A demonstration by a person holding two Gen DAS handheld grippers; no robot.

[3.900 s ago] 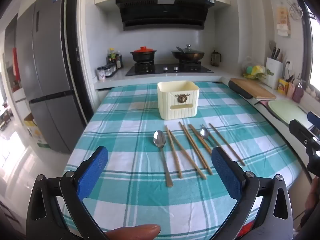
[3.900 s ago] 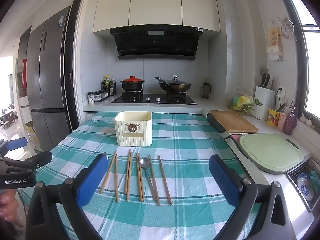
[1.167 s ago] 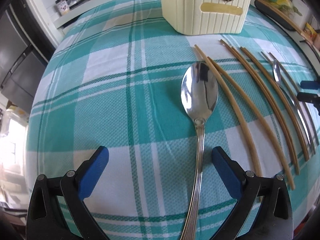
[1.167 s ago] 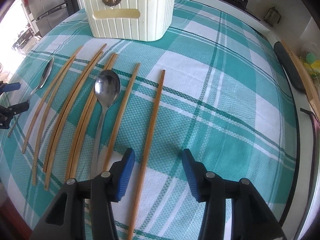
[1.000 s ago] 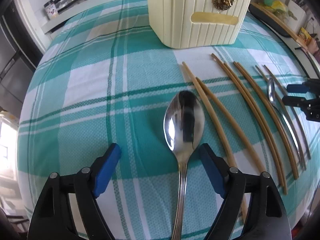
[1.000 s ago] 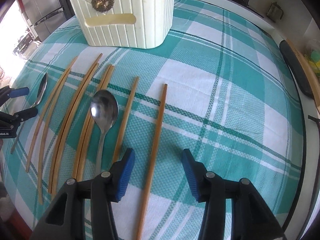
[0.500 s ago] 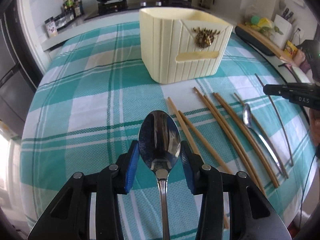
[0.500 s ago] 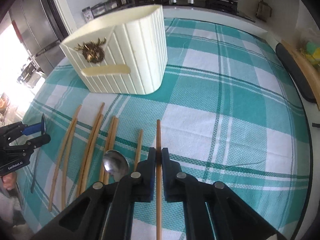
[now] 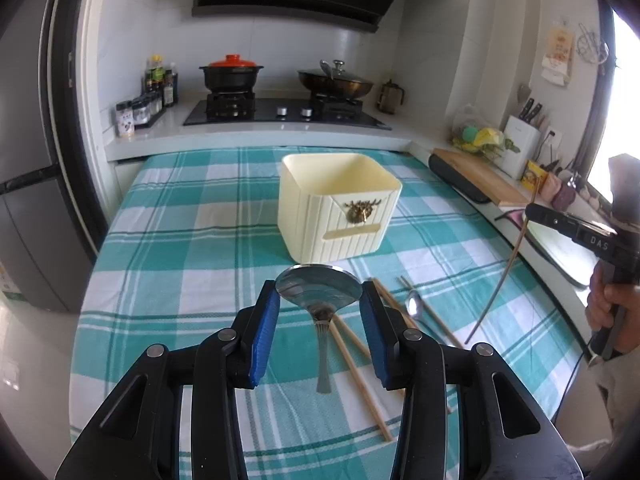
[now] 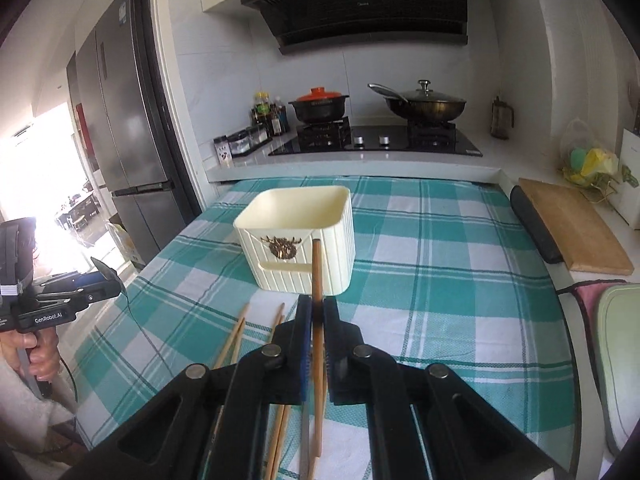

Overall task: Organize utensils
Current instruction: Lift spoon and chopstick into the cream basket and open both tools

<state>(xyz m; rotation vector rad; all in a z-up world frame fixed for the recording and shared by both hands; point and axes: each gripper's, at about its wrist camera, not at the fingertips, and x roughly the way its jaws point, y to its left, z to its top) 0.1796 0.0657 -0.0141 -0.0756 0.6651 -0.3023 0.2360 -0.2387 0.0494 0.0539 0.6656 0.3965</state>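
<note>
The large spoon (image 9: 319,289) is pinched by its bowl between the blue pads of the left tongs (image 9: 319,300), in the lower centre of the left wrist view; its handle hangs down toward the checked table (image 9: 180,248), clear of the cloth. The single chopstick (image 10: 317,280) is pinched by the right tongs (image 10: 316,316), whose pads are pressed together on it. Its long axis runs along the fingers, and its tip points up and forward, at the front face of the cream utensil holder (image 10: 296,236).

The holder stands upright, its open mouth up, straight ahead of both tongs, in the centre of each view. In my judgement the left tongs are slightly nearer to it, because the spoon bowl appears just under the holder's base in that view. Each utensil has to go up over the rim and then down, so the chopstick must turn more vertical.

On the cloth between the tongs and the holder lie the other chopsticks (image 9: 356,352) and a small spoon (image 9: 415,305), roughly parallel, with their ends toward the holder.
</note>
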